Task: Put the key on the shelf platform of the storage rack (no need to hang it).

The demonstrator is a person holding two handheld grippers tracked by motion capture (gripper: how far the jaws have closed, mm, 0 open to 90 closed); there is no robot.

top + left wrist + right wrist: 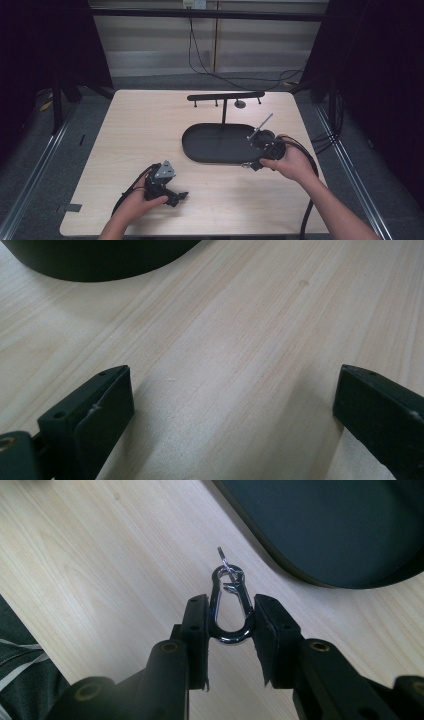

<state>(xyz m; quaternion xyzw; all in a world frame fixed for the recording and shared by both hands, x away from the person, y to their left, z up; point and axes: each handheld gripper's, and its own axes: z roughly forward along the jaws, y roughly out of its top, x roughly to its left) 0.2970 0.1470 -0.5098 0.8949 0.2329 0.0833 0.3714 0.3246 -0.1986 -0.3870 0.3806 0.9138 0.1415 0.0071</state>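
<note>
R gripper (231, 617) is clamped on a clip (230, 605) at the tray's (200, 150) near-right edge, likely to hang it on the rack (225, 96); L gripper (232, 405), jaws apart, rests idle near-left.

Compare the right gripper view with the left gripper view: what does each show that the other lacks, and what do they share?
Right gripper view: the right gripper has its black jaws closed on a shiny silver metal snap clip, which stands upright between the pads, above the table beside the tray. Left gripper view: the left gripper has its jaws spread wide with nothing between them, just bare wood. Both share the light wooden table and an edge of the black oval tray, at the upper right in the right gripper view and the upper left in the left one.
</note>
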